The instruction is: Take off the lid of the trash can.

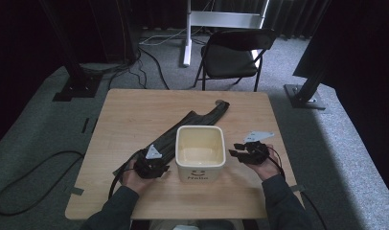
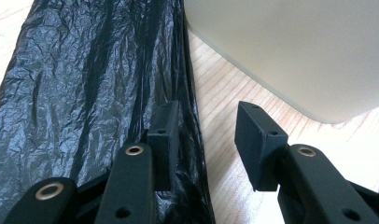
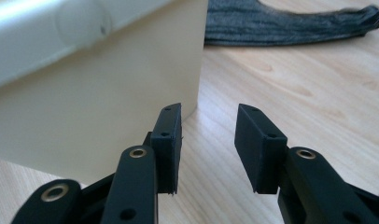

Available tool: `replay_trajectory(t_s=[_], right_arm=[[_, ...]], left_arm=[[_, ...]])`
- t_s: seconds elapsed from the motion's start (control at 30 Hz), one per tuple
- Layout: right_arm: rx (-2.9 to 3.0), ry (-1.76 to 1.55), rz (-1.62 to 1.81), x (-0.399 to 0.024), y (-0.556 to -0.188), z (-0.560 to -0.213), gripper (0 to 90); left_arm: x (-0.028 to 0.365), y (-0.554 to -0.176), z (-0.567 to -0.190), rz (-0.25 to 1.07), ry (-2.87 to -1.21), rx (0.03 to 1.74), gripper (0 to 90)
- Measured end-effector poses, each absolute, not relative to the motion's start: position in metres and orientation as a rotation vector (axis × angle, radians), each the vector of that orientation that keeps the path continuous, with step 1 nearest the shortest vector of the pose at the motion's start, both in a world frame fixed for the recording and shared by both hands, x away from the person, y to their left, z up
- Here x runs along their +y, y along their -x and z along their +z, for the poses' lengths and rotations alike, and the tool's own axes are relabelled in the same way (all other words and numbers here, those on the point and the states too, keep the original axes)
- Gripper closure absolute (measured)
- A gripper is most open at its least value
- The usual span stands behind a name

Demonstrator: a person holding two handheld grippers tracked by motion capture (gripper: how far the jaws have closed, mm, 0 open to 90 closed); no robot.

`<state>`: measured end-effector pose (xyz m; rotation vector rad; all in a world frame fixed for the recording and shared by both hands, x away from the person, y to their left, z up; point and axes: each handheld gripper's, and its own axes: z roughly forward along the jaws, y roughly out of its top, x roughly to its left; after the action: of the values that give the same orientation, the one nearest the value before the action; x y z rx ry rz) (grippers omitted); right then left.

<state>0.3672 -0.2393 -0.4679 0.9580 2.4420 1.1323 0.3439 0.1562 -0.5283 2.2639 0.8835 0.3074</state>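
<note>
A cream square bin [image 1: 200, 152] stands open-topped on the wooden table [image 1: 130, 115], near its front edge. A flat black plastic bag [image 1: 195, 119] lies slantwise behind and to the left of it. My left gripper [image 1: 154, 163] sits low at the bin's left side, on the bag's near end. In the left gripper view, the open left gripper [image 2: 208, 121] has its left jaw over the crinkled bag [image 2: 85, 93], bare wood in the gap and the bin [image 2: 295, 46] at right. My right gripper [image 1: 234, 149] hovers open beside the bin's right wall. In the right gripper view, the right gripper [image 3: 208, 119] is empty, with the bin [image 3: 85, 102] left and the bag [image 3: 281, 23] behind.
A black folding chair [image 1: 231, 52] stands beyond the table's far edge, with a white stand frame [image 1: 221, 19] behind it. Black stand bases [image 1: 77, 86] and cables [image 1: 34, 177] lie on the grey carpet. Bare wood lies to the right of the bin.
</note>
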Motion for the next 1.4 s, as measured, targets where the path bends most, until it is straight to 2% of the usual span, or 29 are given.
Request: replay_trajectory(t_s=[0.23,0.83,1.4], right_arm=[[2.428,-0.956,1.148,-0.241,-0.374,-0.45,64.1],[2.416,-0.912,1.188,-0.226,-0.393,-0.41,63.7],[2.467,-0.869,1.153,-0.183,-0.415,-0.4,62.5]], left_arm=[[0.156,-0.345,-0.53,0.308,-2.273,0.887,60.4],[0.155,-0.346,-0.532,0.324,-2.287,0.881,59.9],[0.155,-0.346,-0.533,0.331,-2.288,0.876,59.2]])
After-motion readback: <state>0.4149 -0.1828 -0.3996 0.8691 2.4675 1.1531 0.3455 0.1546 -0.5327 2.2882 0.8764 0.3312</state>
